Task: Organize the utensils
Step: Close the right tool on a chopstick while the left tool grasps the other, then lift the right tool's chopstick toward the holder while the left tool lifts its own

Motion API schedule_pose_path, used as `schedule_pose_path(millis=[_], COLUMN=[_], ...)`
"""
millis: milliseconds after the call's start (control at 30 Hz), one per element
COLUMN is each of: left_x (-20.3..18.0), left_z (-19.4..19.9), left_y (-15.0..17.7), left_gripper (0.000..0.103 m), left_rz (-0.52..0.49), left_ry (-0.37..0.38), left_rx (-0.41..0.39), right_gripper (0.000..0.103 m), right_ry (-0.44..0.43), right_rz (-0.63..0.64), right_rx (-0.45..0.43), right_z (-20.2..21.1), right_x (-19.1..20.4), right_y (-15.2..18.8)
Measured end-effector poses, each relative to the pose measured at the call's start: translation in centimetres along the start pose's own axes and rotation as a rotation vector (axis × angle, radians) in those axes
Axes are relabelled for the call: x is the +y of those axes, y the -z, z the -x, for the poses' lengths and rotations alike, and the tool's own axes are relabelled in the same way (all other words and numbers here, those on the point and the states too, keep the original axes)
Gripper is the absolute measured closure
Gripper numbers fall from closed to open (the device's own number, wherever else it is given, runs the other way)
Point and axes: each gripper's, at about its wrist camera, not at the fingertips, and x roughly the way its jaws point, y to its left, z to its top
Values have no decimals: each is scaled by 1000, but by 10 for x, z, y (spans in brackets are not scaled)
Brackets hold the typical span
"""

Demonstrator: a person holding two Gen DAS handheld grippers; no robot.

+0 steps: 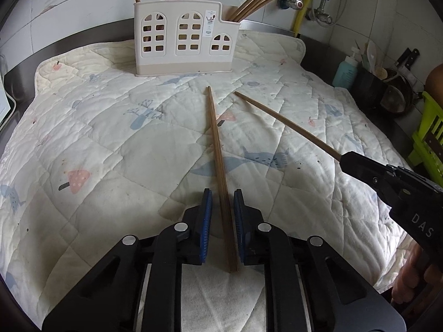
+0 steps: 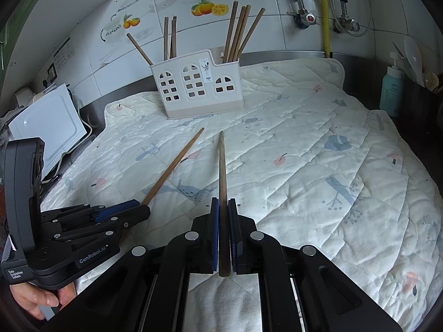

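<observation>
A cream utensil holder (image 1: 182,55) (image 2: 193,94) with window cut-outs stands at the back of the quilted cloth, several brown chopsticks upright in it. One chopstick (image 1: 218,152) (image 2: 174,166) lies on the cloth and runs between the blue pads of my left gripper (image 1: 223,192) (image 2: 146,210). The jaws stand narrow around it, with a slim gap showing on each side. My right gripper (image 2: 223,200) (image 1: 344,159) is shut on a second chopstick (image 2: 222,171) (image 1: 285,124), which points toward the holder.
The quilted cloth (image 1: 97,144) (image 2: 318,166) covers a steel counter. A teal pump bottle (image 1: 346,72) (image 2: 390,94) and a dark pot of utensils (image 1: 371,85) stand at the right, with a green rack (image 1: 429,138) beside them. A white appliance (image 2: 49,127) sits at the left. A hand (image 2: 41,301) holds the left gripper.
</observation>
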Motion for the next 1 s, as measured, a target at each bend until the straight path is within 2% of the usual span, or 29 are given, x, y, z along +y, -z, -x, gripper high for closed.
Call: schedule_pose_path(millis=[200,467,633,867,1000], left_x=[4,9,15,29,30], left_z=[0,6,20,45,40], left_y=[-2,-4,-9,-25,-22], left_gripper=[97,97,97,98,99], left_rz=[26,38,51,44,48], left_ry=[-6,-1,15,35,100], left_rx=[8,-7,-57,-167,-119], right_gripper=[96,96,96,96,96], right_ry=[3,14,20,13,20], right_rz=[12,28,57,90,105], right_rx=[-11,-23,-37,-74,-86], right_z=[5,10,17,32,35], right_x=[4,8,13,20,24], right_y=[-3,-9,-17,-40,-45])
